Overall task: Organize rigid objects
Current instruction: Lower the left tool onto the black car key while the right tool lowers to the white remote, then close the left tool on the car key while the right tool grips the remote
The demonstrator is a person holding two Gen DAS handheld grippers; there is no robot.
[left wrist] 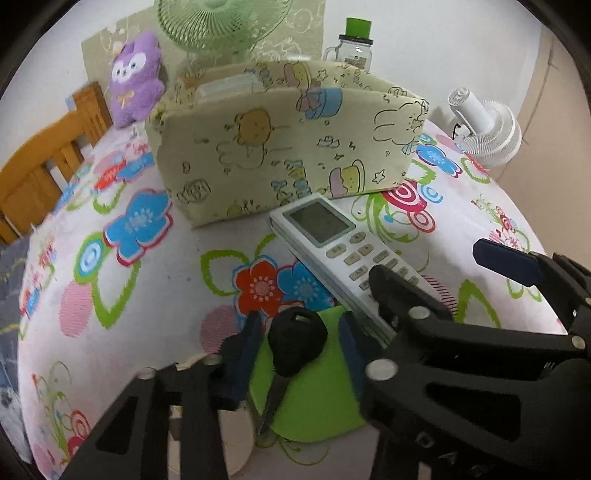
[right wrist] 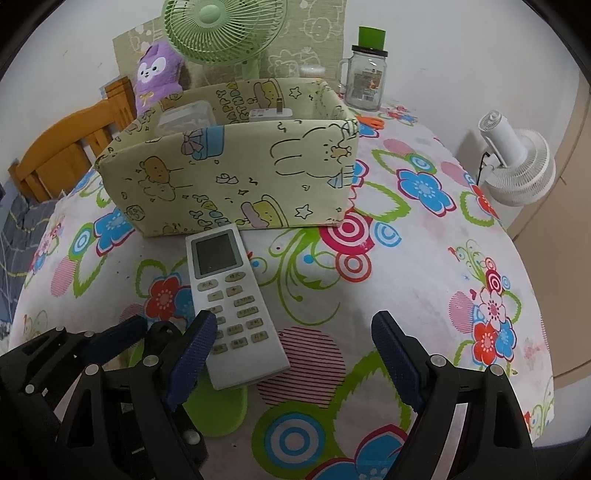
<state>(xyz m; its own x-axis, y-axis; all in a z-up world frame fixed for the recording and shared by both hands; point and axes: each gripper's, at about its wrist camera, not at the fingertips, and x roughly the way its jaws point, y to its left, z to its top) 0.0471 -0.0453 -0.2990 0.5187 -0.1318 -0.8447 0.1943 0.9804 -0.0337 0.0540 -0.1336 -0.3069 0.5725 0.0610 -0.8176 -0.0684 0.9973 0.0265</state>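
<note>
I see left gripper (left wrist: 297,345) open narrow around black key (left wrist: 295,341), pads either side, contact unclear. Key lies on green disc (left wrist: 314,398), beside remote (right wrist: 231,291) on worktop (right wrist: 424,280). Right gripper (right wrist: 295,354) wide open, holding nothing, over remote's lower end. Fabric box (right wrist: 229,173) behind remote.

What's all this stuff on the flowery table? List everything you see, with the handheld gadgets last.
remote control: one, white, table centre, in front of the box
fabric box: one, pale green cartoon print, behind the remote
key: one, black head, between the left jaws
green mat: one, under the key
desk fan: one, green, behind the box
plush toy: one, purple, back left
jar: one, clear, green lid, back right
white fan: one, beyond the table's right edge
left gripper: open around the key
right gripper: open, at the remote
</note>
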